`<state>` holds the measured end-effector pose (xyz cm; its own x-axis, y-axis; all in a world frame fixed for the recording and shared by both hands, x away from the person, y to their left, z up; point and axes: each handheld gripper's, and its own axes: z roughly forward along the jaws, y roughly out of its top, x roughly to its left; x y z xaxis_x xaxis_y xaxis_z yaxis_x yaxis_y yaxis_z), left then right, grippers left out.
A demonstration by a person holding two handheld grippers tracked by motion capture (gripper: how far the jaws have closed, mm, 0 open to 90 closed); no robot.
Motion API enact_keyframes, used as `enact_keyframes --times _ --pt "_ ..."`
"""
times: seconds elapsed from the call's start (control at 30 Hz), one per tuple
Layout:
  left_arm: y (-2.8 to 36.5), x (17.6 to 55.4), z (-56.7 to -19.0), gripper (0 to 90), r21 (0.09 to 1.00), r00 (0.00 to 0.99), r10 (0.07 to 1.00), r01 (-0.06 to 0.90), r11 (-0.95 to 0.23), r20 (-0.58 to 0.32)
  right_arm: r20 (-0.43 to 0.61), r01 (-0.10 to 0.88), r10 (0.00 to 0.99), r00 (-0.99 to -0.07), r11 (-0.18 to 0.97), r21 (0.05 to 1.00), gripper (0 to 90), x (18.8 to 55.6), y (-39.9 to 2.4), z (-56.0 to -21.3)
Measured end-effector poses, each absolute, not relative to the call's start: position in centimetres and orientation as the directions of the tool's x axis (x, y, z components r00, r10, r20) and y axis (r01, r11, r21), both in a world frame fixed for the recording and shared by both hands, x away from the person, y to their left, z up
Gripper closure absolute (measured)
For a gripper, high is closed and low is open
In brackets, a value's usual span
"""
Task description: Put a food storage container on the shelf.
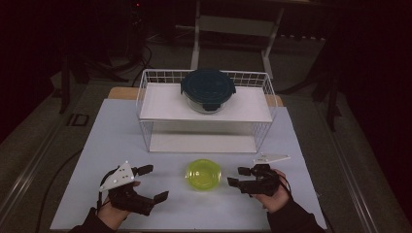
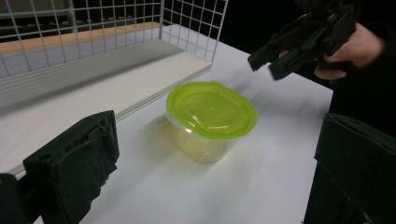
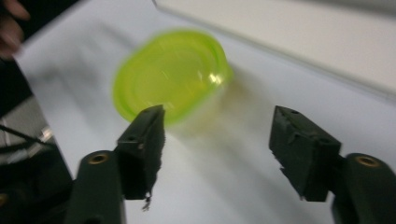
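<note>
Tub: a small clear tub (image 1: 203, 175) with a lime-green lid sits on the white table (image 1: 116, 131), lower centre of the high view, untouched.
Tub in gripper views: centre of the left gripper view (image 2: 211, 120); upper centre of the right gripper view (image 3: 172, 74), blurred.
Left gripper: lower left of the high view (image 1: 152, 183), jaws spread wide and holding nothing, aimed at the tub from its left, apart from it.
Right gripper: lower right of the high view (image 1: 236, 176), jaws wide, holding nothing, just beside the tub; also at the upper right of the left gripper view (image 2: 264, 64).
Wire rack: a white wire rack (image 1: 145, 94) stands behind the tub, centre frame.
Dark container: a round container (image 1: 208, 90) with a dark lid rests on the rack's upper shelf.
</note>
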<state>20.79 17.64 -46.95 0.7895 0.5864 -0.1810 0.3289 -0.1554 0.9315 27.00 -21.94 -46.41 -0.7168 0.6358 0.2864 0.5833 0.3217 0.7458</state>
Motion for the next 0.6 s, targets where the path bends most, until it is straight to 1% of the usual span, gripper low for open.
enact_keyframes --times 0.03,0.1,0.17,0.3,0.5,0.53,0.6 --pt "17.6 20.8 -46.7 0.0 0.931 0.787 0.591 0.330 -0.154 -0.180 0.298 0.577 0.616 -0.729 0.319 0.752 22.8 26.9 -22.0 -46.1" --pt "17.4 21.0 -46.2 0.0 0.924 0.781 0.593 0.350 -0.156 -0.196 0.306 0.565 0.607 -0.733 0.294 0.771 21.5 26.7 -22.2 -45.5" --pt "17.2 21.2 -45.7 0.0 0.920 0.776 0.597 0.360 -0.154 -0.204 0.311 0.553 0.587 -0.748 0.291 0.781 15.7 26.6 -22.2 -45.1" --pt "16.6 21.7 -44.8 0.0 0.921 0.785 0.585 0.357 -0.156 -0.205 0.327 0.555 0.584 -0.743 0.264 0.789 16.3 26.7 -22.4 -44.7" --pt "15.8 22.7 -43.8 0.0 0.902 0.788 0.562 0.401 -0.157 -0.252 0.311 0.530 0.588 -0.746 0.242 0.813 18.7 27.3 -22.2 -44.4" --pt "15.7 22.9 -43.7 0.0 0.902 0.788 0.562 0.401 -0.160 -0.251 0.319 0.534 0.582 -0.748 0.242 0.810 20.3 27.5 -22.1 -44.4" --pt "15.4 23.2 -43.4 0.0 0.900 0.788 0.566 0.400 -0.175 -0.240 0.303 0.523 0.586 -0.752 0.250 0.815 20.3 27.7 -21.8 -44.3"
